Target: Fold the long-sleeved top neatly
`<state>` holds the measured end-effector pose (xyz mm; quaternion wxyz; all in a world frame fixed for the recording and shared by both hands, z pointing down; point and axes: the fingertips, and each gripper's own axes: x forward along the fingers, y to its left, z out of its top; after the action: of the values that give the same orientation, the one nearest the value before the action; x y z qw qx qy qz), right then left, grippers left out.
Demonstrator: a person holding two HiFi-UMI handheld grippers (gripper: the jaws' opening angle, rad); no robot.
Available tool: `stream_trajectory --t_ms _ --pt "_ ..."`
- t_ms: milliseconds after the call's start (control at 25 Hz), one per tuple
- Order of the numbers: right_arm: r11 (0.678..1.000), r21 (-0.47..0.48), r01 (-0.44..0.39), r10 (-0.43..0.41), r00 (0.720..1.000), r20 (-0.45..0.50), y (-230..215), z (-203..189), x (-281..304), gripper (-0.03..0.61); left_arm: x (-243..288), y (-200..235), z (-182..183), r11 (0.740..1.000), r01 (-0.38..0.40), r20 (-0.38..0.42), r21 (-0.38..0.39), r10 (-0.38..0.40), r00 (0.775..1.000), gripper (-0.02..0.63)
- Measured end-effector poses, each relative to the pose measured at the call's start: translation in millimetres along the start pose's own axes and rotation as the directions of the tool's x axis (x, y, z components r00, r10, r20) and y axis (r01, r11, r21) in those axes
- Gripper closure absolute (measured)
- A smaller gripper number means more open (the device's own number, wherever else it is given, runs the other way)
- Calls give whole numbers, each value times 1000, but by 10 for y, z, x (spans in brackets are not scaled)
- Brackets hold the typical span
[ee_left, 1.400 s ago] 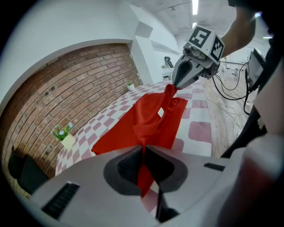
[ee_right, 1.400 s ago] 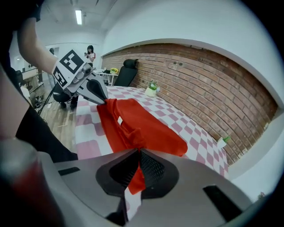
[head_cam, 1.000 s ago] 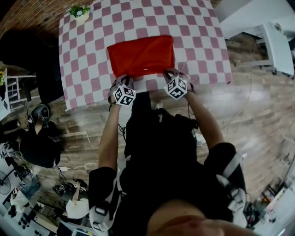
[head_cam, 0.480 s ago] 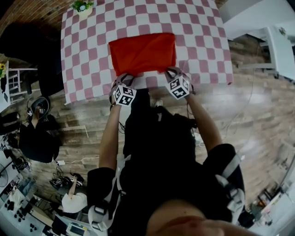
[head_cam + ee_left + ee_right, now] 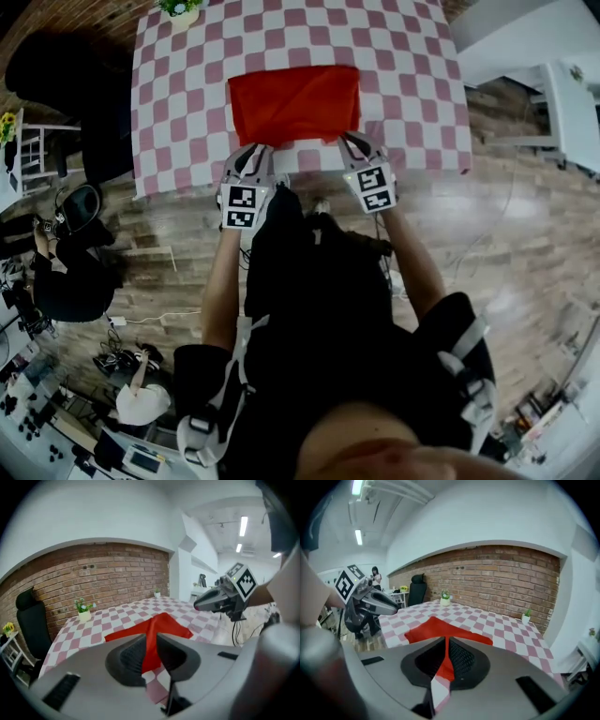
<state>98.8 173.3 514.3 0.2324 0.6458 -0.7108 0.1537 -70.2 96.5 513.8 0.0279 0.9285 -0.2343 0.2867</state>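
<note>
There it was: the red long-sleeved top (image 5: 295, 101), folded down to a rectangle, lay on the table (image 5: 159, 141) over a pink-and-white checked cloth (image 5: 412, 84). It sat towards the near edge and about midway across.

Both grippers were at its near edge, side by side. The left gripper (image 5: 251, 152) had the near left corner. Its jaws had just been closing and stood at a narrow gap. A strip of red fabric ran up between the pads, and the top was drawn into a ridge towards them. The right gripper (image 5: 353, 141) had the near right corner, jaws all but together, pinching a thin fold of red that likewise rose to a peak at the grip. Below the red in each gap a sliver of the check showed; whether that was caught too could not be told.

Now the containers. A small white pot (image 5: 84, 616) stood at the table's far left corner, well apart from the top, and held a green plant (image 5: 82, 605) with pale blooms. In the right gripper view a second little pot (image 5: 526, 618) sat by the far right corner with a green sprig (image 5: 528, 612) in it. Behind the table ran a brick wall (image 5: 93, 578), and a black office chair (image 5: 29, 620) stood off the table's left side.
</note>
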Motion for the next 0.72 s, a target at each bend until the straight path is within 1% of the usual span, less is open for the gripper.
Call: stream_trajectory --t_ms 160,280,440,520,600,720 --pt "996 85 -23 12 993 119 104 610 -231 560 -381 125 459 995 -33 107 -95 43 993 583" --pt "993 109 -42 20 982 189 205 1036 -384 560 -644 303 818 986 -82 188 -145 108 976 601" --pt "990 132 -55 19 964 265 364 1512 -552 561 -997 497 1153 973 -127 253 -194 175 952 606" --pt "991 125 -58 19 956 293 437 1654 -588 566 -1139 566 1251 968 -137 278 -211 194 941 606" --pt "990 129 -53 10 950 311 521 1732 -617 568 -1214 597 1264 965 -134 292 -226 198 936 606" --pt "987 156 -48 -2 953 303 662 1788 -639 569 -1244 640 1162 964 -126 287 -234 192 938 607"
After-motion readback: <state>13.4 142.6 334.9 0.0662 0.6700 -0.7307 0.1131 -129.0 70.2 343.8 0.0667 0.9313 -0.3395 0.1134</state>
